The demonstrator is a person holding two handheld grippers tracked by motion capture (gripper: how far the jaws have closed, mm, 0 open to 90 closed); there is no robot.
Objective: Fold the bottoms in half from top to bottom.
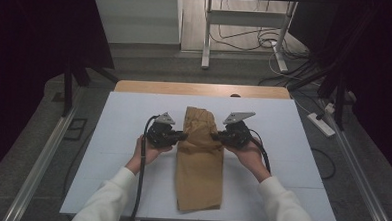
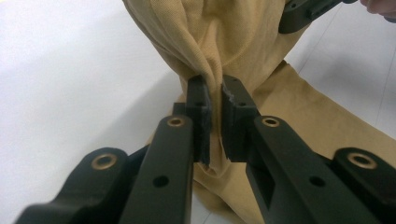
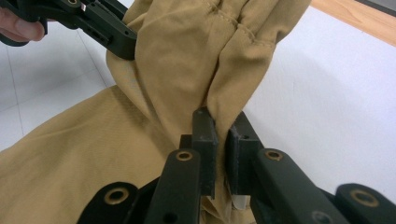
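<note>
A tan folded garment [image 1: 199, 165] lies lengthwise on the white table top [image 1: 118, 137], its far end lifted and bunched. My left gripper [image 1: 183, 136] is shut on the garment's left edge, a fold of tan cloth [image 2: 205, 56] pinched between its black pads [image 2: 201, 112]. My right gripper [image 1: 216, 137] is shut on the right edge, cloth [image 3: 196, 60] gathered between its pads [image 3: 205, 135]. The two grippers face each other across the garment. In the left gripper view the other gripper [image 2: 303, 11] shows at the top right; in the right gripper view the left gripper [image 3: 100, 25] shows at the top left.
A wooden strip [image 1: 202, 89] runs along the table's far edge. Metal rails [image 1: 41, 159] flank the table on both sides. Beyond it stand a white frame [image 1: 248, 22] and loose cables [image 1: 286, 59] on the floor, with a power strip [image 1: 321, 124] at the right.
</note>
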